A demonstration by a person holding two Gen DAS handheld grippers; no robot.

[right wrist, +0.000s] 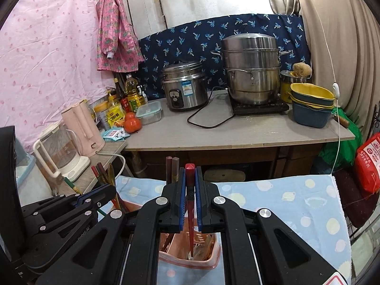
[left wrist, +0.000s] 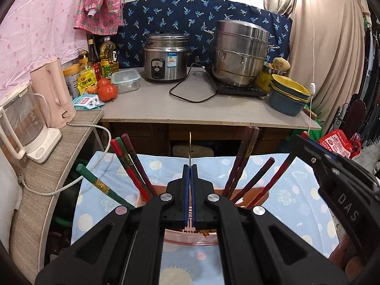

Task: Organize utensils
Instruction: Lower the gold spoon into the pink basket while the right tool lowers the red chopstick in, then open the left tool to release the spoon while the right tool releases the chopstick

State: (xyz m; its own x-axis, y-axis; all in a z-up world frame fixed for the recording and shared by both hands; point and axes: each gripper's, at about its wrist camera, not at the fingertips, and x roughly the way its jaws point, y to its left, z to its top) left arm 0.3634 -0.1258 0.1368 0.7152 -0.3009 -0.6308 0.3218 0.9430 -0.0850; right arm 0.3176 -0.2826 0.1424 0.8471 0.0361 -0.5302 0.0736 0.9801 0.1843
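Observation:
My left gripper (left wrist: 190, 168) is shut on the thin gold handle of a utensil (left wrist: 190, 147) that stands upright over the pink utensil holder (left wrist: 258, 196). Several red, green and brown chopsticks (left wrist: 129, 163) fan out of the holder on both sides. My right gripper (right wrist: 190, 173) is shut on a red chopstick (right wrist: 191, 235) whose lower end reaches down into the pink holder (right wrist: 211, 254). In the right wrist view the left gripper (right wrist: 108, 191) shows at the left; in the left wrist view the right gripper (left wrist: 306, 140) shows at the right.
The holder stands on a light blue dotted cloth (left wrist: 296, 190). Behind is a grey counter (left wrist: 190, 109) with a rice cooker (left wrist: 166, 59), a steel steamer pot (left wrist: 239, 54), stacked bowls (left wrist: 287, 97) and tomatoes (left wrist: 108, 91). Two kettles (left wrist: 54, 95) sit on a side shelf at the left.

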